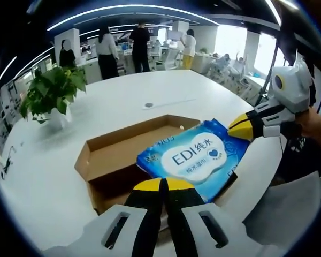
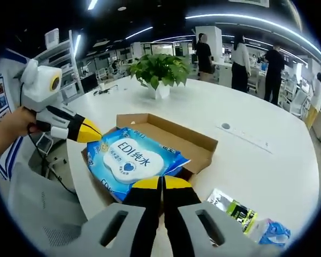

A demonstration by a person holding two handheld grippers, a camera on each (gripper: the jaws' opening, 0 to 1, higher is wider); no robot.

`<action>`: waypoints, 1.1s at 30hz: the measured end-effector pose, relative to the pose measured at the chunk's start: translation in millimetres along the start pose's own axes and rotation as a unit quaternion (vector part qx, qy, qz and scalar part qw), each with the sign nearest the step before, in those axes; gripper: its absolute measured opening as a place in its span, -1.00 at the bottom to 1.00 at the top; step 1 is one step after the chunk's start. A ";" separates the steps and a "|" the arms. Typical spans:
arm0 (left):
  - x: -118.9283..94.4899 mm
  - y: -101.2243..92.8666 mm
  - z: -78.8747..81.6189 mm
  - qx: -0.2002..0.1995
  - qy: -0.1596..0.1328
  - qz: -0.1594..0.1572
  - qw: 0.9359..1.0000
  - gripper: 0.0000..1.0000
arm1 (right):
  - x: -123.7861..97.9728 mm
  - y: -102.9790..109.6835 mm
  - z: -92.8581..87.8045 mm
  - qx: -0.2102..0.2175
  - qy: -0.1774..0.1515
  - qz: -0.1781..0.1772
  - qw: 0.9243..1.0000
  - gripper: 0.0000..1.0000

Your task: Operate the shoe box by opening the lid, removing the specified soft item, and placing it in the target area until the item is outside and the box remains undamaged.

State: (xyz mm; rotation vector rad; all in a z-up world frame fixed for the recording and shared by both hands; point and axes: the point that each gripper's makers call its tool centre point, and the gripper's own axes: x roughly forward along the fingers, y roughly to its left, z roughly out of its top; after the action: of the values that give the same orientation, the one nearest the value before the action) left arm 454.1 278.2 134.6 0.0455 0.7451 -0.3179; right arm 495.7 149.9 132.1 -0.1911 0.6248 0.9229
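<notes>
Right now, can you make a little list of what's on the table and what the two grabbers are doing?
box: brown shoe box, open on the white table
soft item: blue wet wipes pack, raised over the box's near side
left gripper: shut on one edge of the pack
right gripper: shut on the opposite edge
plant: green potted plant on the table beyond the box
extras: small packets lying on the table near the right gripper
background: people standing far back in an office
</notes>
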 end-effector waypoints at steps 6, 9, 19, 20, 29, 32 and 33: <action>6.6 -10.4 6.8 0.000 -0.003 -0.010 1.000 -1.00 | -9.7 -9.5 -3.4 0.007 -0.003 -0.011 1.000 -1.00; 10.1 -17.2 11.5 0.002 -0.005 -0.016 1.000 -1.00 | -15.6 -15.6 -2.5 0.012 -0.009 -0.018 1.000 -1.00; 18.1 -36.9 21.7 0.006 -0.012 -0.029 0.999 -1.00 | -31.5 -34.0 -4.0 0.024 -0.017 -0.034 0.999 -1.00; 19.3 -40.5 22.3 0.009 -0.013 -0.031 0.999 -1.00 | -33.4 -35.9 -4.3 0.025 -0.018 -0.036 0.999 -1.00; 29.7 -57.9 29.4 0.018 -0.015 -0.041 0.999 -1.00 | -46.3 -52.8 -8.9 0.034 -0.025 -0.051 0.998 -1.00; 34.2 -64.4 32.9 0.019 -0.017 -0.045 0.999 -1.00 | -51.4 -58.8 -11.6 0.038 -0.026 -0.057 0.997 -1.00; 35.1 -67.1 34.0 0.020 -0.018 -0.047 0.999 -1.00 | -52.9 -60.8 -12.6 0.041 -0.026 -0.058 0.997 -1.00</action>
State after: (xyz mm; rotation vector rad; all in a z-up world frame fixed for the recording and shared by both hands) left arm 480.6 199.7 140.8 0.0436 0.7059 -0.4221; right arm 515.2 72.0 146.1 -0.1276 0.5962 0.7859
